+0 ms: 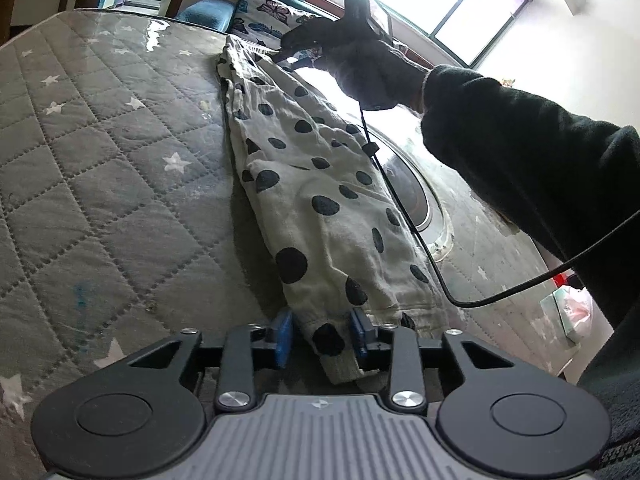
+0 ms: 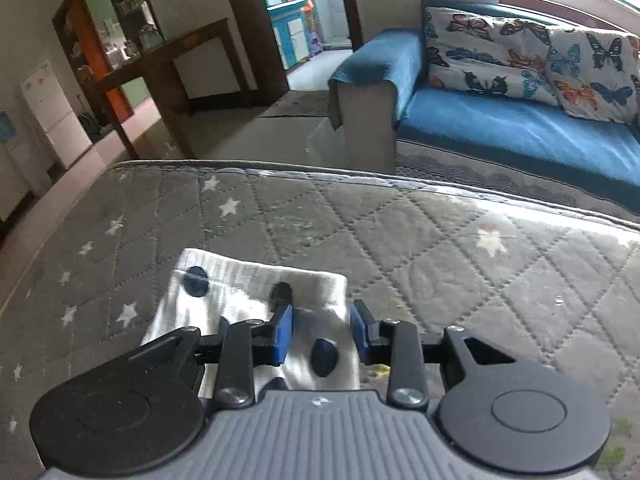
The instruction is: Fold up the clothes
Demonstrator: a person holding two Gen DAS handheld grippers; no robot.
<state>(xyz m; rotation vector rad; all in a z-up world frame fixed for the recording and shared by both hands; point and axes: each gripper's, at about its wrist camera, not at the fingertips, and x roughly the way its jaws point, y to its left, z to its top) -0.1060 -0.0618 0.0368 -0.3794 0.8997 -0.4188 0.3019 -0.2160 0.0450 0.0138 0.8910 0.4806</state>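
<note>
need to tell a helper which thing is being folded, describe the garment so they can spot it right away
Start at the grey quilted cover with white stars that spreads across the whole surface. Lying on it as a long narrow strip, running from the left gripper to the far edge, is the polka-dot garment. It is the only white cloth with big dark dots; the butterfly cushions sit apart on the blue sofa.
</note>
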